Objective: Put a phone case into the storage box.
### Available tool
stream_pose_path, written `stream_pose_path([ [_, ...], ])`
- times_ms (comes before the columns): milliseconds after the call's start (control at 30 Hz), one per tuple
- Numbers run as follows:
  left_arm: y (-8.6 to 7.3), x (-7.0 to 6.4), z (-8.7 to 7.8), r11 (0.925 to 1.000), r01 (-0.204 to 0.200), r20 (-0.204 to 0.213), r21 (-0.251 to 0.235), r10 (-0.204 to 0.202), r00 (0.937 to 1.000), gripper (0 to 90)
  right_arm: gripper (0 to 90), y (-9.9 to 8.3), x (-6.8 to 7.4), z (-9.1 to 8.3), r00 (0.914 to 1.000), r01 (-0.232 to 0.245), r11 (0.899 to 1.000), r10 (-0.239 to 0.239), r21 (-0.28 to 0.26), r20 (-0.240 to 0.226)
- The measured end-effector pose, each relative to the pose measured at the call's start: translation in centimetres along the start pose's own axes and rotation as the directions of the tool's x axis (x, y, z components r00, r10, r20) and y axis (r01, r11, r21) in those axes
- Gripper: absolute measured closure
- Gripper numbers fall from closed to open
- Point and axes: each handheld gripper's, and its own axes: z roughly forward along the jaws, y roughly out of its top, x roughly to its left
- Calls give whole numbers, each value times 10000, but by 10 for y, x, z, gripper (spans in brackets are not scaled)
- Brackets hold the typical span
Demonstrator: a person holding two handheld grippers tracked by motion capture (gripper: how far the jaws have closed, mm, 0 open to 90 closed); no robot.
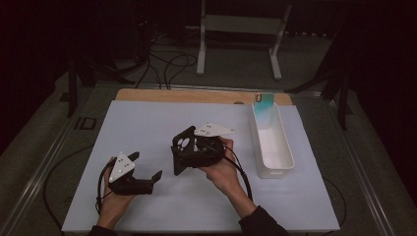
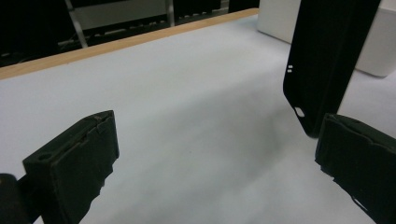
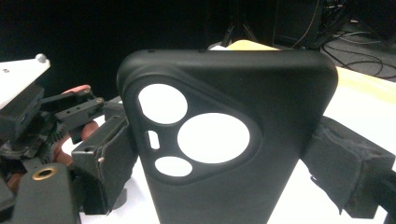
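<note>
The right gripper (image 1: 189, 150) is clamped on a black phone case (image 1: 182, 147), its two jaws pressing the case's opposite edges, and holds it upright above the middle of the pale table mat (image 1: 147, 123). In the right gripper view the phone case (image 3: 233, 135) stands between the jaws with its camera cut-outs facing the lens. The left gripper (image 1: 145, 169) rests low over the mat near the front left, its jaws spread wide with nothing between them; in the left gripper view the phone case (image 2: 322, 60) hangs just beyond the jaw on the right of that view, apart from it. A white tray (image 1: 287, 147) lies on the right side of the mat, with a teal phone case (image 1: 264, 105) leaning at its far end
</note>
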Motion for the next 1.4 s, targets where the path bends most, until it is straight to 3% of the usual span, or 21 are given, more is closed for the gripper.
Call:
stream_pose_path([
  [400, -13, 7, -13, 10000, 63, -533, -8, -63, 9986, 0, 141, 0, -1, -2, 10000, -43, 10000, 44, -50, 19],
  [667, -19, 9, -18, 9994, 320, -829, -165, -333, 9960, 0, 140, 0, -2, -4, 10000, -30, 10000, 30, -75, 79],
  [1400, -23, 14, -19, 9979, 621, -944, -179, -635, 9935, 0, 141, 10, -22, -12, 9974, -10, 9999, 21, -148, 724],
])
